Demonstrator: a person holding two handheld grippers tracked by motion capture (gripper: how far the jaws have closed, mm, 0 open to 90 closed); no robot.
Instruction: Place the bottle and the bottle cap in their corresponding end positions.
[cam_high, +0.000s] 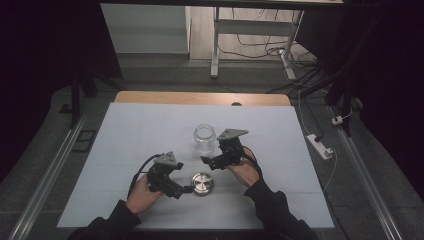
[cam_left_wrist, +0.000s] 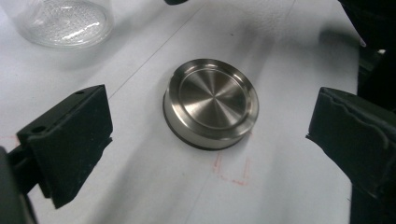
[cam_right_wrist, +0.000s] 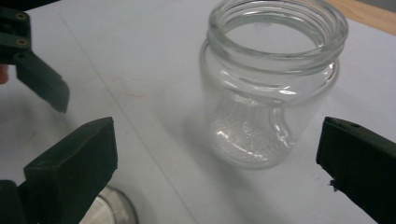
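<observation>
A white sheet covers the tabletop, leaving a strip of pale wood bare along its far edge. Grey carpet surrounds it, with metal rails on both sides. Beyond stands a white frame leg amid loose cables, and a power strip lies at the right. The room's edges are dark.

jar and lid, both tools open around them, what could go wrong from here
1. The glass jar stands upright, empty and open-mouthed between the right tool's open jaws. An off-centre squeeze might tip it or let the smooth glass slip.
2. The metal lid lies flat and low on the white table cover, framed by the open left tool. The jaws may scrape the cover or skid off its rim.
3. The two tools sit close together, so they could bump.
</observation>
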